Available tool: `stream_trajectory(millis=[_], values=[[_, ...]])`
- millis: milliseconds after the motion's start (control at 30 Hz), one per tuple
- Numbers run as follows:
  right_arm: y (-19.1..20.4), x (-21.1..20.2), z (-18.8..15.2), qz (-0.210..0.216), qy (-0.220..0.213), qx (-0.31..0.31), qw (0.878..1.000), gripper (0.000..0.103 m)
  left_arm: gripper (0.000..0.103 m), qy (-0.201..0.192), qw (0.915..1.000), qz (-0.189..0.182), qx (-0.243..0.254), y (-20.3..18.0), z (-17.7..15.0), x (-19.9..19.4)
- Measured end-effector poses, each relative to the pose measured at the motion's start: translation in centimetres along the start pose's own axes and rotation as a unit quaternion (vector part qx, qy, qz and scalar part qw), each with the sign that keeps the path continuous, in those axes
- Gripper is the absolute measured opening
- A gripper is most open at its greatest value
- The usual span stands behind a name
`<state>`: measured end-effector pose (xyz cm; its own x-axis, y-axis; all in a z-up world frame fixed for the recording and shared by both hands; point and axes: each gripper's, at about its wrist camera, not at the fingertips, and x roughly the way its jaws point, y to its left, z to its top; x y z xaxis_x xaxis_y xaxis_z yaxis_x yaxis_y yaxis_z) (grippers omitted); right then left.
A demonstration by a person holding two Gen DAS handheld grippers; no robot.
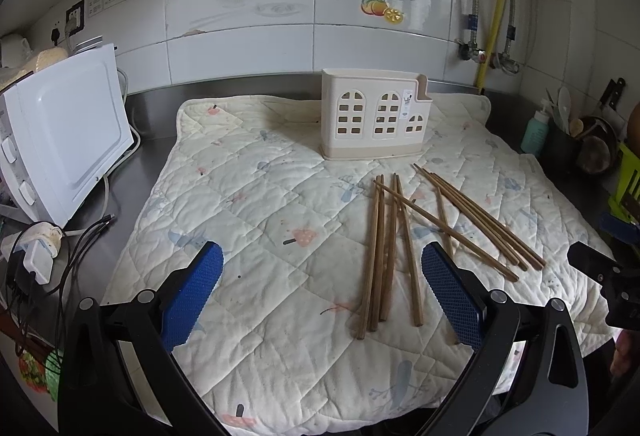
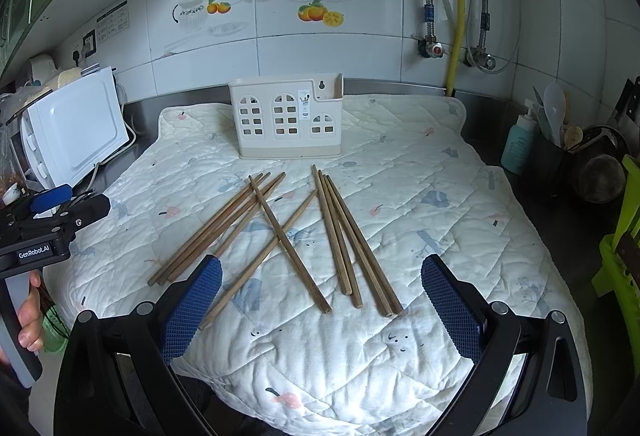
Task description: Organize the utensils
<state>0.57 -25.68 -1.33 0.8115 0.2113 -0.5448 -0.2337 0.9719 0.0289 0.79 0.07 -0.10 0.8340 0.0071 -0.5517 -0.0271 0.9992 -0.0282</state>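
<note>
Several brown wooden chopsticks [image 1: 404,224] [image 2: 280,236] lie scattered on a quilted cream mat [image 1: 260,195] [image 2: 420,195]. A cream house-shaped utensil holder [image 1: 376,115] [image 2: 286,117] stands upright at the mat's far side and looks empty from here. My left gripper [image 1: 322,264] is open, hovering over the mat's near edge with the chopsticks between and beyond its blue pads. My right gripper [image 2: 320,276] is open too, above the near ends of the chopsticks, holding nothing. The left gripper's body [image 2: 48,224] appears at the left in the right wrist view, held by a hand.
A white microwave [image 1: 68,139] [image 2: 76,131] stands at the left with cables and plugs [image 1: 40,256] beside it. At the right are a teal bottle [image 1: 536,133] [image 2: 518,143], a dark pot of utensils [image 2: 556,151] and a green rack [image 2: 620,248]. Tiled wall and pipes [image 2: 460,15] behind.
</note>
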Motion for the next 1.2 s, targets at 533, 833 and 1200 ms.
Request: stream_trajectory(millis=[533,833,1200], values=[[-0.5,1.2,-1.4,0.031,-0.010,-0.040,0.999,0.091,0.098,0.002,0.9999,-0.011,-0.001,0.0,-0.1,1.2],[-0.8,4.4,-2.7,0.088,0.009,-0.065,0.994,0.060,0.098,0.012,0.9994,-0.031,-0.005,0.3,-1.0,2.4],[-1.1,8.8,-3.1,0.120,0.035,-0.070,0.990,0.042,0.097,0.040,0.9958,-0.081,0.012,-0.8,-3.2,3.6]])
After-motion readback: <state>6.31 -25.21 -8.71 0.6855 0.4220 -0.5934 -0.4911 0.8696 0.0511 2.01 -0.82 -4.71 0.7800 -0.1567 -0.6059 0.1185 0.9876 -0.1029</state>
